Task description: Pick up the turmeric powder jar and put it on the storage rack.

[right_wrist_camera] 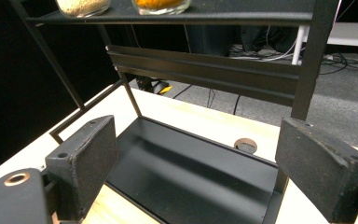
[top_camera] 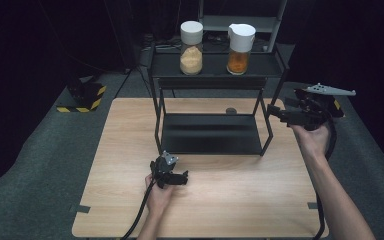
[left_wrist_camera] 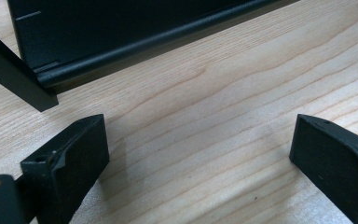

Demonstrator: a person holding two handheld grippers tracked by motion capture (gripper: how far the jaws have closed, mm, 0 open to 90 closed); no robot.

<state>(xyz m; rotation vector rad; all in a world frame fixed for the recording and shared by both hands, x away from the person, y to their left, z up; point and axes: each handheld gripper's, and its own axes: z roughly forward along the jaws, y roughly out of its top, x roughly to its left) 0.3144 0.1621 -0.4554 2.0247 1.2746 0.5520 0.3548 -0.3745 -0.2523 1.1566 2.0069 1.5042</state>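
Note:
Two glass jars with white lids stand on the top shelf of a black metal rack (top_camera: 215,65): one of pale beige grains (top_camera: 191,48) at the left, one of orange contents (top_camera: 240,49) at the right. Their bottoms, beige (right_wrist_camera: 83,5) and orange (right_wrist_camera: 162,4), show in the right gripper view. My left gripper (top_camera: 184,178) rests low over the wooden table (top_camera: 130,150) in front of the rack, open, with bare wood between its jaws (left_wrist_camera: 200,154). My right gripper (top_camera: 274,112) hovers at the rack's right end, open and empty (right_wrist_camera: 196,172), pointing at the lower shelf (right_wrist_camera: 191,172).
The rack's lower shelf (top_camera: 210,134) lies bare on the table. A round cable hole (top_camera: 231,110) sits in the tabletop behind it. A yellow-and-black striped base (top_camera: 82,97) stands on the grey floor at the left. More shelving stands behind the rack.

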